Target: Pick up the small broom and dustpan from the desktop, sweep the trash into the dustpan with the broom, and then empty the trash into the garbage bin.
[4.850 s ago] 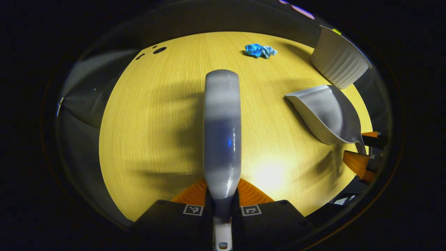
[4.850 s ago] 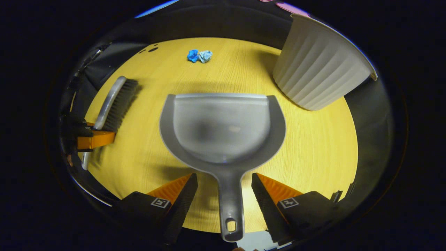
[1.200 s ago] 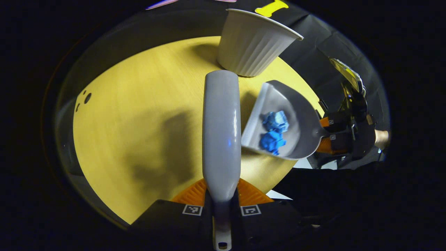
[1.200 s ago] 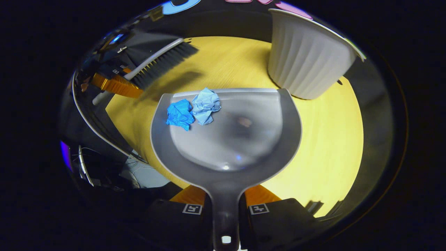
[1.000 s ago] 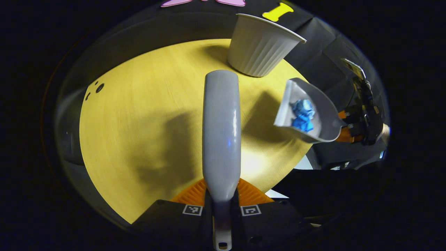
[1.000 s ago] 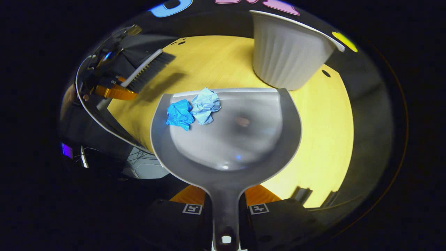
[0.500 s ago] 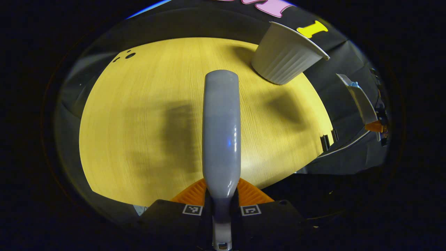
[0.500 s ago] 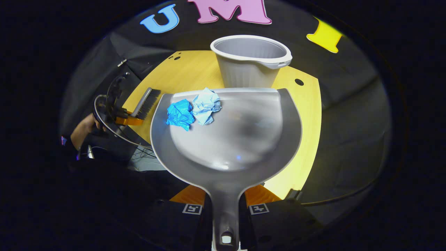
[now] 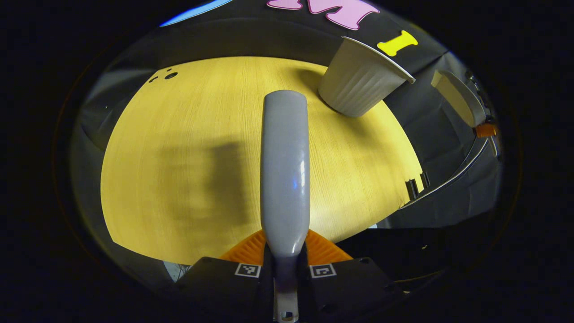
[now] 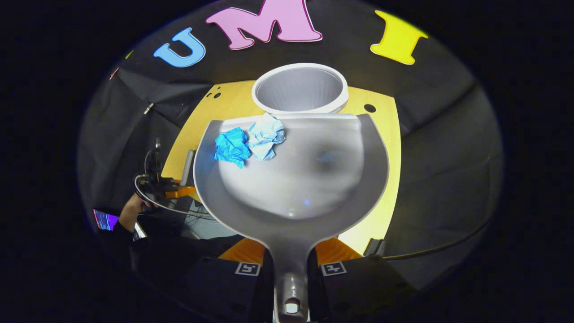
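We note a yellow wood-grain surface (image 9: pixel 188 148), round-edged, with small dark holes near its far rim. One white ribbed garbage bin (image 9: pixel 358 87) stands directly on it, upright, at the far side.

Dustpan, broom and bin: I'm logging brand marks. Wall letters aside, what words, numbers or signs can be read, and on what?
On the dustpan, broom and garbage bin: none, plain surfaces.
On the left tool and right tool: square black-and-white coded markers, patterns only, no words or numbers to read.
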`<state>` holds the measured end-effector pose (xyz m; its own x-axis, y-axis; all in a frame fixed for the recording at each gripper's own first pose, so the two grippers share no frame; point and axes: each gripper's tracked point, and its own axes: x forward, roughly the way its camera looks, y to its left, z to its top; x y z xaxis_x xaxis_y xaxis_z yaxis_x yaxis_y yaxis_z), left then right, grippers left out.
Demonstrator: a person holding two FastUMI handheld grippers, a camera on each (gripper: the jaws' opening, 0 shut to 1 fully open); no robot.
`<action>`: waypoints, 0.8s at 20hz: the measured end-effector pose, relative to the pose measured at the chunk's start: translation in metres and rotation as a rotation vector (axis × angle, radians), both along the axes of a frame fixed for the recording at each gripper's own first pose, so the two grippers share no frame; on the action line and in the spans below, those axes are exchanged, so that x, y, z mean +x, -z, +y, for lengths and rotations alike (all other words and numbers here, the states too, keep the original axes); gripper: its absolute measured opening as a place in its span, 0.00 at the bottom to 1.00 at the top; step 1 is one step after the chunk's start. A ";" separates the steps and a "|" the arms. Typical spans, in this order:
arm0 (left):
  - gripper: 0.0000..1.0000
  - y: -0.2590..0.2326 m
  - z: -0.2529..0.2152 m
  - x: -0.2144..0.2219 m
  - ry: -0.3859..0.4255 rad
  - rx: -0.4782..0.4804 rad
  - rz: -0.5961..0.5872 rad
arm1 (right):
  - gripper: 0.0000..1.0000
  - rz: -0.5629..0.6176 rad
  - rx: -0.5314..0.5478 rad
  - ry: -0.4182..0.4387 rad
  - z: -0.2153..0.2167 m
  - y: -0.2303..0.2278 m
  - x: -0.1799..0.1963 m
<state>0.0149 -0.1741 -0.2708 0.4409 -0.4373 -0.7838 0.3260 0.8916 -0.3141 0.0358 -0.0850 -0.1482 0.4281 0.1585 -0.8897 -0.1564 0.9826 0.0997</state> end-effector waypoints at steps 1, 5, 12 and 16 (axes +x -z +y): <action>0.25 0.003 0.000 -0.001 -0.008 -0.008 0.004 | 0.34 -0.011 -0.011 0.000 0.000 -0.005 0.009; 0.25 0.010 0.005 -0.007 -0.069 -0.050 0.005 | 0.34 -0.045 -0.067 -0.015 0.000 -0.017 0.043; 0.25 -0.007 0.016 -0.018 -0.249 -0.097 -0.040 | 0.34 -0.108 -0.237 -0.093 -0.013 0.001 0.139; 0.25 -0.009 0.030 -0.017 -0.374 -0.110 -0.028 | 0.34 -0.157 -0.316 -0.158 -0.016 0.013 0.190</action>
<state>-0.0019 -0.1444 -0.2615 0.6060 -0.3228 -0.7270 -0.0056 0.9122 -0.4097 0.2254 -0.1014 -0.1610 0.5550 -0.0378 -0.8310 -0.2978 0.9237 -0.2409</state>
